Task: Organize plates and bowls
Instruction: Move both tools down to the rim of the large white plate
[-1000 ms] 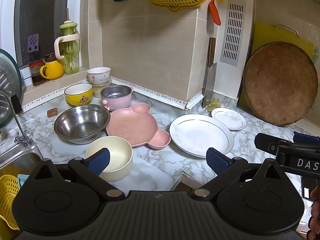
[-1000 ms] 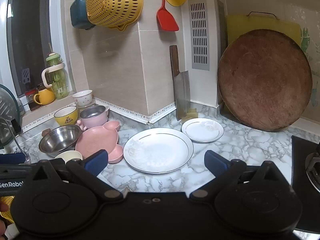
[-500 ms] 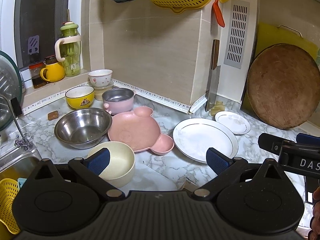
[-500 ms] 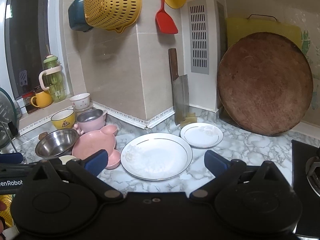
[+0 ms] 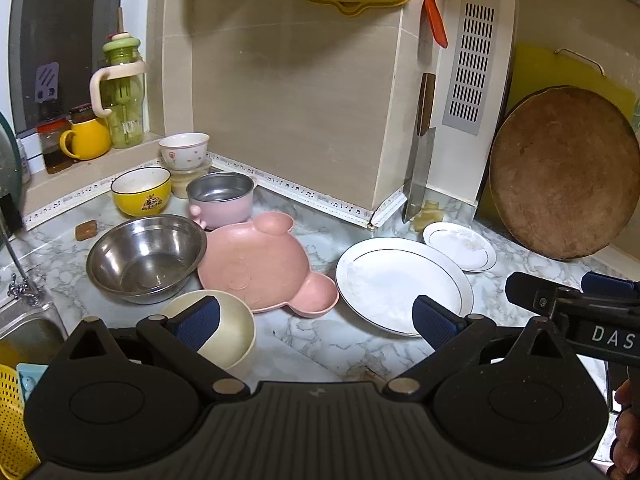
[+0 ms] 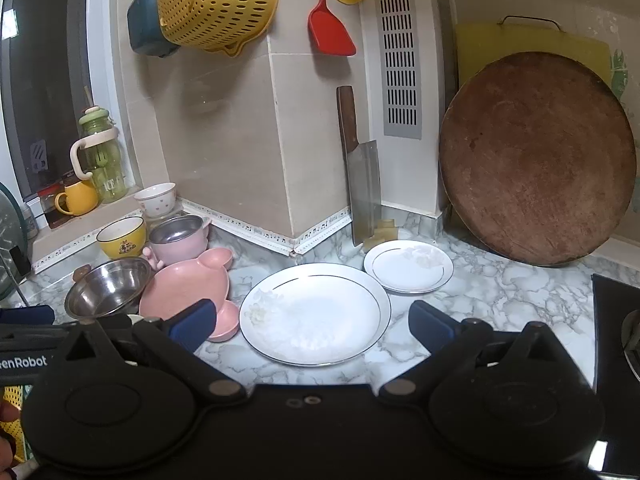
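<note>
Left claw (image 5: 316,318): matte black body, two round housings, silver pivot screws, navy-blue ribbed pads on the fingertips (image 5: 198,318). Right claw (image 6: 312,322), same black build, blue pads too; white "DAS" lettering shows on its side, "enRobot" on the left one's, bare skin at frame edges.

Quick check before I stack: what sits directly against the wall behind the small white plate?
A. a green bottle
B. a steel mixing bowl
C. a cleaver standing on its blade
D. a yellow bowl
C: the cleaver stands upright against the wall just behind the small white plate; the bowls sit far to the left.
</note>
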A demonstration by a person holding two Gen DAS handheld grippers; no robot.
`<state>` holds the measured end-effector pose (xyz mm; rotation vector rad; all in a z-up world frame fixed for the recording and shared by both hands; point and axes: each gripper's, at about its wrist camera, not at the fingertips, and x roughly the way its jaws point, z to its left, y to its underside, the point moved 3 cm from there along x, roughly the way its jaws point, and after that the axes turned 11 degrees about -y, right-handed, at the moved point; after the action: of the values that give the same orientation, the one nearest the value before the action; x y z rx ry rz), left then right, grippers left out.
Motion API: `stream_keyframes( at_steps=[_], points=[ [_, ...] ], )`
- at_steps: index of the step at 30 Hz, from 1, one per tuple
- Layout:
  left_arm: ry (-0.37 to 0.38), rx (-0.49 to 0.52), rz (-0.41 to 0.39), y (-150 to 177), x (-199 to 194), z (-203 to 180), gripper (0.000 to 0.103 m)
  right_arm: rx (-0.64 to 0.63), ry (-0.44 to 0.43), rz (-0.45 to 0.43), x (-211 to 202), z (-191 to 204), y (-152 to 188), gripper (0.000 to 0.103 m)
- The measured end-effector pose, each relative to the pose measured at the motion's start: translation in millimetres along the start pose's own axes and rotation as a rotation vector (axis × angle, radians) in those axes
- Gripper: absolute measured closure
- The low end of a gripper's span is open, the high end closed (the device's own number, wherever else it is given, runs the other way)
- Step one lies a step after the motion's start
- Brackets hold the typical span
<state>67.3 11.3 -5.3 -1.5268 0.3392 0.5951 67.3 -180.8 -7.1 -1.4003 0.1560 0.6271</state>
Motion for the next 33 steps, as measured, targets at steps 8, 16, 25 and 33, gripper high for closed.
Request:
stream_keyframes(
  at_steps=[8,16,25,33],
  points=[
    [0.034,0.023,0.028,-12,37,-7,0.0,0.019,0.017,0.003,24,-13,-11,0.0],
    [0.101,0.05,0.149,-32,112,-16,0.0,0.039,0.083,0.088,75,-44,-9,0.004],
    [0.109,0.155,0.274,-51,215,-49,0.002,0.145,0.145,0.27,148,-96,5,0.02],
    [0.117,0.226,0.378,-52,271,-75,0.034,0.299,0.15,0.373,182,-131,19,0.046]
  ],
)
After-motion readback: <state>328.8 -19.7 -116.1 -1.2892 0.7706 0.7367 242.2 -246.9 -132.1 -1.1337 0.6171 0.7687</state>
